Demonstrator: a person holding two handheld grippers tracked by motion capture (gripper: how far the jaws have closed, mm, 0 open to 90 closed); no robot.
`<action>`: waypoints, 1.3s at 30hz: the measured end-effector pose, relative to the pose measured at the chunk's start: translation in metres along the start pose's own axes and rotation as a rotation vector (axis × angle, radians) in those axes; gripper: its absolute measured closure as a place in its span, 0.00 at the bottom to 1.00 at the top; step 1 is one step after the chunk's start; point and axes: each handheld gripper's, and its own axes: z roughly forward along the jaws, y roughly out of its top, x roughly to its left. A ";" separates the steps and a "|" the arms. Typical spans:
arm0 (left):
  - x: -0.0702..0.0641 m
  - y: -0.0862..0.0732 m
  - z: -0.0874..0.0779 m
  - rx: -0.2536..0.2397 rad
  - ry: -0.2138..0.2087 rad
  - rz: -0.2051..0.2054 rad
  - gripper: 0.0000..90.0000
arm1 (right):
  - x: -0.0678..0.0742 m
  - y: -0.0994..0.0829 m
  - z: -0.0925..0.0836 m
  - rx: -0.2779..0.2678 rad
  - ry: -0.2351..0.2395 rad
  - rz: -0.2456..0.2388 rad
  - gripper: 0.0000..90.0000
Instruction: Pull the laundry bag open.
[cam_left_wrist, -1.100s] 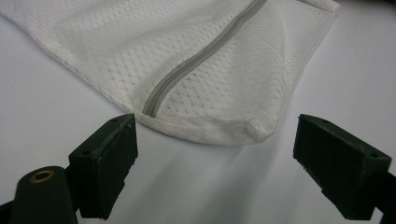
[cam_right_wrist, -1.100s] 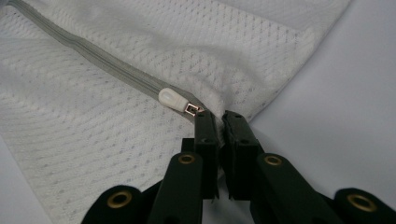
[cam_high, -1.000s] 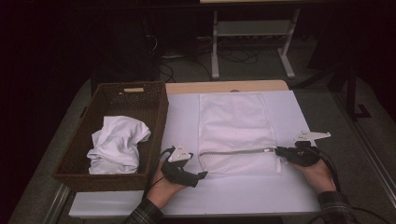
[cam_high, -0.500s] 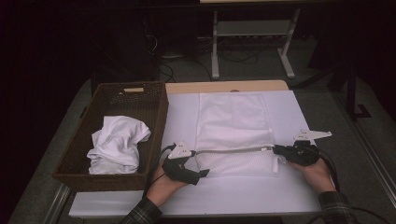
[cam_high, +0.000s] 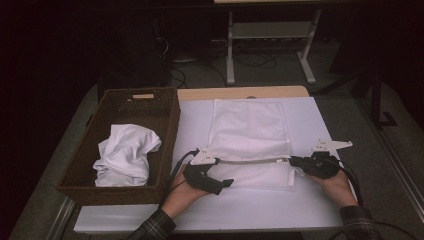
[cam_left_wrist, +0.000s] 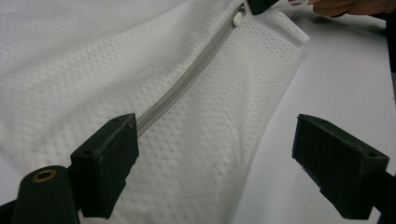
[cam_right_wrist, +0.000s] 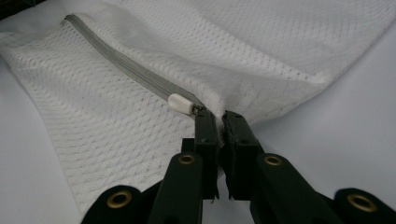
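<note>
The bag (cam_high: 250, 145) is white mesh, a flat rectangle with a dimpled weave, and a grey zip (cam_left_wrist: 187, 88) runs across it near its front edge. The zip's pull (cam_right_wrist: 180, 103) is a small white rounded tab, sitting at the right end of the zip. The bag lies in the middle of the bench (cam_high: 310, 210), which is covered by a smooth white sheet; a strip of pale wood shows along the bench's far edge.

At the bench's left edge stands a dark woven basket (cam_high: 75, 175), rectangular with sloping walls, holding a crumpled white cloth (cam_high: 125, 155). Beyond the bench the room is dim: grey floor, a white metal stand (cam_high: 270, 50) and loose cables.

The right tongs (cam_right_wrist: 219, 128) are closed on the bag's fabric at its front right corner, just beside the pull, the mesh pinched between the black pads. The left tongs (cam_left_wrist: 215, 158) stand open at the bag's front left corner: one jaw rests on the mesh at the left end of the zip, the other hangs over the bare sheet, and nothing is gripped. The zip stretches taut between the two tongs, slightly raised off the bench.
</note>
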 end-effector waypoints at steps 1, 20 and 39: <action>-0.001 0.002 0.004 -0.006 -0.010 0.007 0.16 | 0.000 0.000 0.000 -0.001 0.001 -0.002 0.94; -0.003 0.020 0.030 -0.021 -0.072 0.010 0.19 | 0.011 0.005 0.000 -0.013 0.027 -0.045 0.94; -0.006 0.035 0.062 -0.030 -0.121 0.024 0.30 | 0.022 0.007 0.000 -0.027 0.071 -0.051 0.94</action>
